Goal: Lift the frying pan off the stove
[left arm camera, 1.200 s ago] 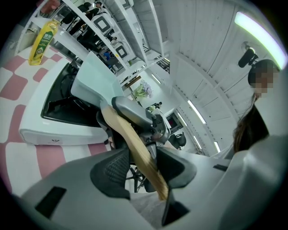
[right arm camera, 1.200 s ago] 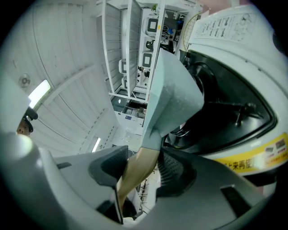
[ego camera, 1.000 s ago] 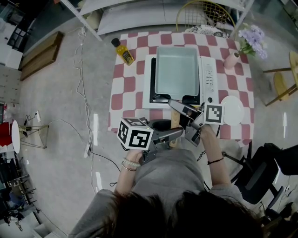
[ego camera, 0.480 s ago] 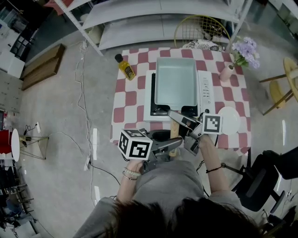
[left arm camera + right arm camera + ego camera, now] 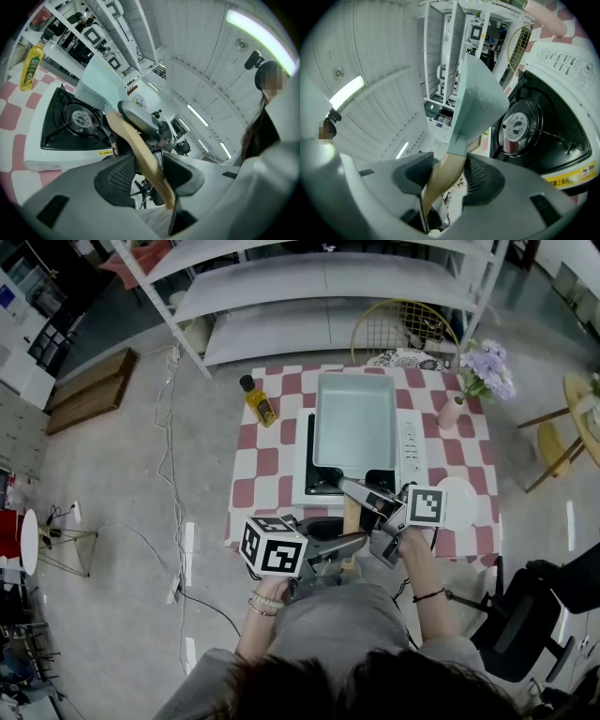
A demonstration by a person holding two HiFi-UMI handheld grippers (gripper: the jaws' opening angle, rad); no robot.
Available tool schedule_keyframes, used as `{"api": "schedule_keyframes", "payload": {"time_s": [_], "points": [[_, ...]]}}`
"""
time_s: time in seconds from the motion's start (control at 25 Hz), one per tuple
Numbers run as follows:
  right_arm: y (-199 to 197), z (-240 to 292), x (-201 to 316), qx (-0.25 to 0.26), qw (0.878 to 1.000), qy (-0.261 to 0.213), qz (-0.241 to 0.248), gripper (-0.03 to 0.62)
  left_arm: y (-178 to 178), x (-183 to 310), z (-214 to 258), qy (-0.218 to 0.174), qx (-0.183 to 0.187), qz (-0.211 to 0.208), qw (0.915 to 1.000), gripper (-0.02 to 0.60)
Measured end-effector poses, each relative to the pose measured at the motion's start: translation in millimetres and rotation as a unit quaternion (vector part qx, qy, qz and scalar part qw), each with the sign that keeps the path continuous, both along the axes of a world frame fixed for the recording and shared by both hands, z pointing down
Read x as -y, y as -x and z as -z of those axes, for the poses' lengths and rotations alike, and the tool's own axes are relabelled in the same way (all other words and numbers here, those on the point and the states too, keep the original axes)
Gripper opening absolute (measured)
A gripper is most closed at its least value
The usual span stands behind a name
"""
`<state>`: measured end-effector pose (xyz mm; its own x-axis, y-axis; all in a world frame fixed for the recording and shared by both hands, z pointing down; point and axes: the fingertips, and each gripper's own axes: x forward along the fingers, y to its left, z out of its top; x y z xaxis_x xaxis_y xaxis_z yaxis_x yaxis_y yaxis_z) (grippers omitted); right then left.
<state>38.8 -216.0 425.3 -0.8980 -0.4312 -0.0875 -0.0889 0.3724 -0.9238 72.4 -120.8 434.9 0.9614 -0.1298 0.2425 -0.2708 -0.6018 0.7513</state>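
Note:
A pale teal rectangular frying pan (image 5: 354, 423) hangs over the white gas stove (image 5: 413, 439) on the red-checked table. Its wooden handle (image 5: 351, 514) points toward me. My left gripper (image 5: 339, 545) is shut on the near end of the handle (image 5: 146, 165). My right gripper (image 5: 364, 493) is shut on it closer to the pan, pads against the wood (image 5: 440, 180). In the right gripper view the pan (image 5: 479, 96) is tilted up, clear of the black burner (image 5: 518, 126). The left gripper view shows the burner (image 5: 78, 117) bare beneath the pan (image 5: 101, 86).
A yellow oil bottle (image 5: 257, 401) stands at the table's far left corner. A pink vase of purple flowers (image 5: 481, 374) is at the far right, and a white plate (image 5: 465, 503) at the near right. A yellow wire chair (image 5: 405, 319) and metal shelving stand behind the table.
Both grippers keep their hold on the handle. More of the black burner area now shows to the left of and below the pan. The head view has drawn back slightly.

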Motion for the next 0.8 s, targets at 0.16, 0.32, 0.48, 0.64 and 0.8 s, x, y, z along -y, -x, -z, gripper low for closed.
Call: {"api": "schedule_keyframes", "payload": {"time_s": [0.16, 0.32, 0.48, 0.64, 0.8], "points": [[-1, 10, 1, 0.002, 1.0, -0.011, 0.0, 0.212, -1, 1, 7, -0.01, -0.005, 0.001, 0.9999, 0.199], [-2, 18, 0, -0.001, 1.0, -0.02, -0.001, 0.212, -2, 0, 15, -0.021, -0.008, 0.002, 0.9998, 0.199], [-3, 28, 0, -0.001, 1.0, -0.03, -0.001, 0.212, -3, 1, 23, -0.033, -0.012, 0.004, 0.9994, 0.199], [-4, 38, -1, 0.0, 0.999, -0.043, -0.001, 0.212, -5, 0, 30, -0.044, -0.015, 0.004, 0.9989, 0.199], [-4, 48, -2, 0.001, 0.998, -0.057, -0.001, 0.212, -5, 0, 38, -0.055, -0.018, 0.005, 0.9983, 0.199]]}}
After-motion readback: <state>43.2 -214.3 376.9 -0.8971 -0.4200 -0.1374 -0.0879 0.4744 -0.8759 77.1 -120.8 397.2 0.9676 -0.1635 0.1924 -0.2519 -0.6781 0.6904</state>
